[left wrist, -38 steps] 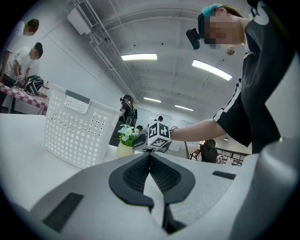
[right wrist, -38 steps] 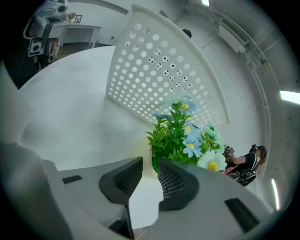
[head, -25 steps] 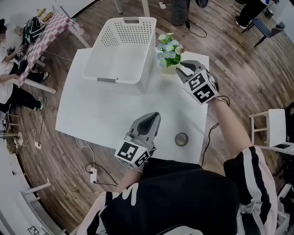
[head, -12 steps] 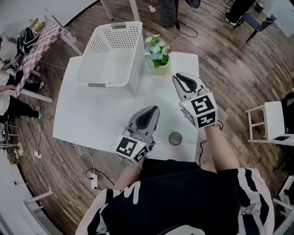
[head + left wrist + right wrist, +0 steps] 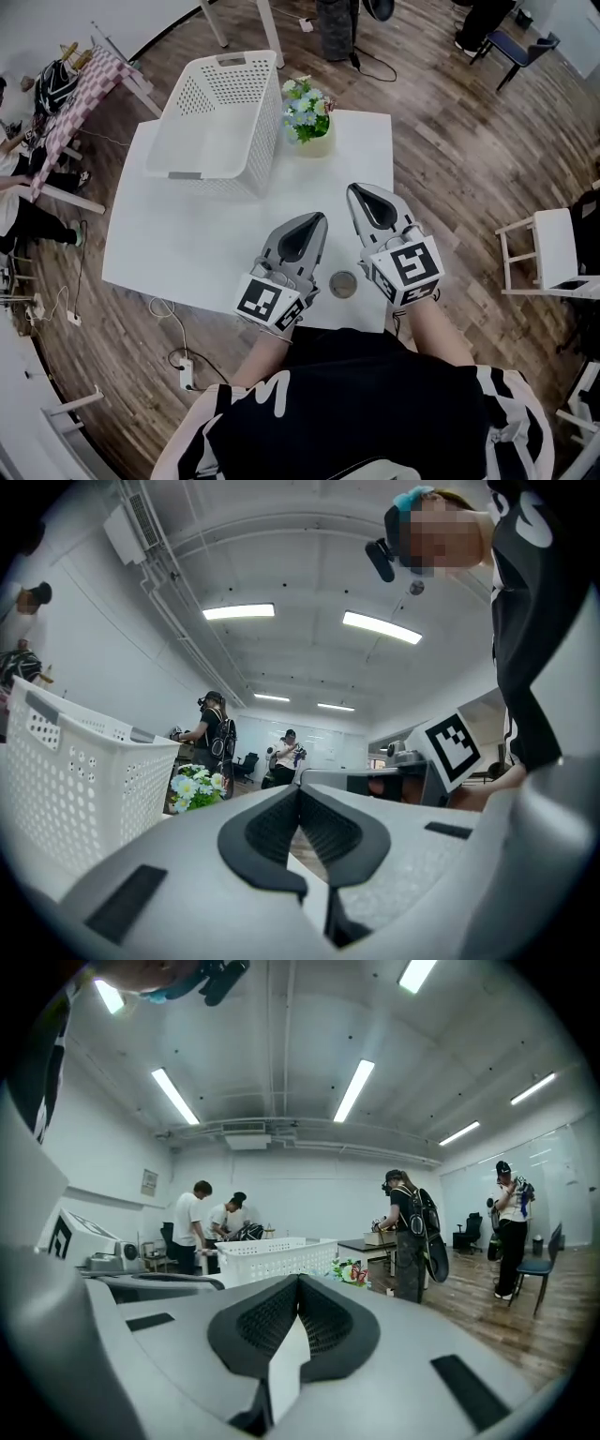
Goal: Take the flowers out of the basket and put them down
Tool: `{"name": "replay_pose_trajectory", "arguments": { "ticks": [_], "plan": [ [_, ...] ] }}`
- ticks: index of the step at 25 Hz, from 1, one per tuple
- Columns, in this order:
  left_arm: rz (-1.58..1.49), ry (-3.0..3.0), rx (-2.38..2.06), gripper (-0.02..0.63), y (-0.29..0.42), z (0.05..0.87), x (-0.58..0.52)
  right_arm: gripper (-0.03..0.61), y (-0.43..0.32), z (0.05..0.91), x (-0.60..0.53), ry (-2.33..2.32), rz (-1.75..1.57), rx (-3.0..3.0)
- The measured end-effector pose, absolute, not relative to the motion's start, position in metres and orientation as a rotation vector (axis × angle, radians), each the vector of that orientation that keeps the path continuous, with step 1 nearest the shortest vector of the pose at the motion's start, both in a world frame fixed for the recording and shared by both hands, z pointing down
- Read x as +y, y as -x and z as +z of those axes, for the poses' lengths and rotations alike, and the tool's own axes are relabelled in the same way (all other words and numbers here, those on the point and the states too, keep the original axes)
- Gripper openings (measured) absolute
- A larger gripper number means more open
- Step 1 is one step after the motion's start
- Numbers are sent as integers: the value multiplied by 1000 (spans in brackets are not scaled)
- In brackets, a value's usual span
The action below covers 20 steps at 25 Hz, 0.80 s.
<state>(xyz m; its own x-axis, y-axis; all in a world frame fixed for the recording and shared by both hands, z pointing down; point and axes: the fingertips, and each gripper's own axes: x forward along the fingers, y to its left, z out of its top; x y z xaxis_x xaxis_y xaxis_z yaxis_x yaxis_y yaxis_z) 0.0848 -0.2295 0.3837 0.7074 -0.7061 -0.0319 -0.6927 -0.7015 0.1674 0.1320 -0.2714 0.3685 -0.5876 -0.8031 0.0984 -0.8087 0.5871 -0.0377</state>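
the flowers stand upright in their pale pot on the white table, outside the basket and just beside its right wall, near the table's far edge. i judge that spot makes sense: it is bare tabletop right next to where they would come out, so the lift over the rim is short. the basket looks empty through its open top, so i read the task as done or as good as done.

both of my tools sit well apart from the pot, low over the near edge of the table. the left gripper has its jaws pressed together at the tips with only the hollow of the pads between them, and nothing is held; its own view shows the flowers far off past the basket wall. the right gripper is the same, jaws together and empty, and its view looks across the table at the basket and the blooms beside it.

the two lie side by side, pointing at the pot, with a small round thing, perhaps a tape roll, on the table between them. to me this reads as a rest pose, clear of the pot so nothing tips it.
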Motion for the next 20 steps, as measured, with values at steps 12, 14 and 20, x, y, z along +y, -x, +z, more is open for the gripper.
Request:
{"name": "replay_pose_trajectory", "arguments": {
  "ticks": [12, 14, 20],
  "plan": [
    [-138, -2779, -1185, 5, -91, 387, -214, 18, -130, 382, -246, -1335, 95, -2761],
    [-147, -2784, -1185, 5, -90, 385, -211, 18, -128, 379, -243, -1336, 74, -2766],
    [-174, -2779, -1189, 5, -80, 382, -190, 17, -115, 367, -220, -1367, -17, -2783]
  ]
}}
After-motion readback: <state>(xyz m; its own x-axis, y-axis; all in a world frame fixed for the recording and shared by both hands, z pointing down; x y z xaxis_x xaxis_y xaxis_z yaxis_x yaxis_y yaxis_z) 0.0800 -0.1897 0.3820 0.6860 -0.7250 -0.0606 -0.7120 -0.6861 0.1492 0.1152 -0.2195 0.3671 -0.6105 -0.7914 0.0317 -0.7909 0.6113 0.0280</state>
